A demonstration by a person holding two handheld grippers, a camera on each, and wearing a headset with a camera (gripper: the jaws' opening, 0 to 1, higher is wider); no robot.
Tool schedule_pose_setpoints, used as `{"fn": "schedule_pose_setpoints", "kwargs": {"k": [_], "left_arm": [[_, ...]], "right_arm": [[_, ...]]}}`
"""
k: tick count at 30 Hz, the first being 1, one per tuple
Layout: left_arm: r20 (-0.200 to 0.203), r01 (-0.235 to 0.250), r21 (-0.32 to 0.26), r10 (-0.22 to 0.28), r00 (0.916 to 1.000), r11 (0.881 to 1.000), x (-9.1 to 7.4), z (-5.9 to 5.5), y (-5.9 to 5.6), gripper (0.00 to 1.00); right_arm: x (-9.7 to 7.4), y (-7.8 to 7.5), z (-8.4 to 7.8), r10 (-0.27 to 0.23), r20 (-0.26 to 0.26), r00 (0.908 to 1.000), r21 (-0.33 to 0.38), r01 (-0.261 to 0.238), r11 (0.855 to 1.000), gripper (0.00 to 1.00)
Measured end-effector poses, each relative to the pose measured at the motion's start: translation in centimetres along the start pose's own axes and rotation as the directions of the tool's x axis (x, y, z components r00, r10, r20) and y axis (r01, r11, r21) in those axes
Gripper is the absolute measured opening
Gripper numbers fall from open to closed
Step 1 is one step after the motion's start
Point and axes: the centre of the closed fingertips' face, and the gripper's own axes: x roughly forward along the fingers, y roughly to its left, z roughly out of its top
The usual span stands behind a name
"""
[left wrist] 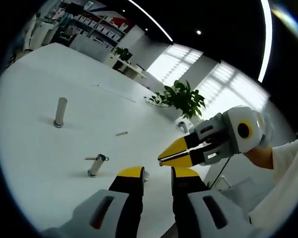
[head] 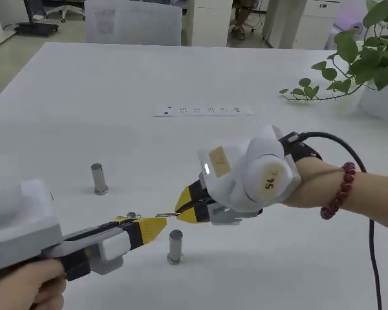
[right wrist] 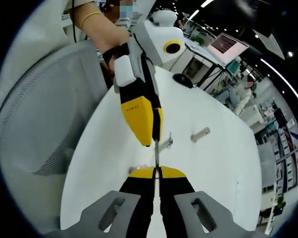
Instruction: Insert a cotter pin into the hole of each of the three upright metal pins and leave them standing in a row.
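Closest to us, the left gripper [head: 156, 225] comes in low from the bottom left, held in a hand [head: 22, 287] that the frame edge cuts off. In the left gripper view its jaws stand spread with a clear gap. Just beside its tips the nearest metal pin [head: 175, 247] stands upright on the white desk [head: 181, 77].

The right gripper [head: 182, 210] reaches in level from the right, the wrist behind it wearing a red bead bracelet [head: 339, 192]. Its jaws are pressed together on a thin cotter pin [head: 166, 214] that points toward the left gripper's tips.

Just behind the left gripper's jaws we see the top of the middle metal pin [head: 131, 215]; the gripper hides the rest, and we cannot tell whether the cotter pin touches it. Farther back and to the left, the far metal pin [head: 99, 179] stands upright, well apart from the others. Beyond it lie a power strip [head: 202, 111] and, at the desk's right edge, a leafy plant [head: 365, 58].
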Motion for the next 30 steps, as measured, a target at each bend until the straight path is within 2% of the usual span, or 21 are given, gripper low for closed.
{"fn": "schedule_pose_setpoints", "kwargs": {"k": [7,19,25,30], "left_arm": [[0.004,0.016,-0.014,-0.016,0.9999,1.000,0.4,0.2,-0.3,0.13],[0.001,0.008,-0.016,-0.008,1.0000,1.000,0.8,0.0,-0.2,0.06],[0.000,0.007,-0.004,-0.007,1.0000,1.000,0.8,-0.1,-0.2,0.02],[-0.010,0.000,0.033,0.000,0.9999,0.999,0.9,-0.2,0.0,0.01]], "right_arm": [[0.2,0.3,0.5,0.003,0.009,1.0000,-0.016,-0.003,1.000,0.03],[0.3,0.2,1.1,-0.001,0.024,0.9997,-0.010,0.001,1.000,0.03],[0.4,0.2,1.3,0.000,0.026,0.9997,-0.011,0.001,1.000,0.03],[0.5,0.3,1.2,0.004,0.022,0.9997,-0.008,-0.004,1.000,0.03]]}}
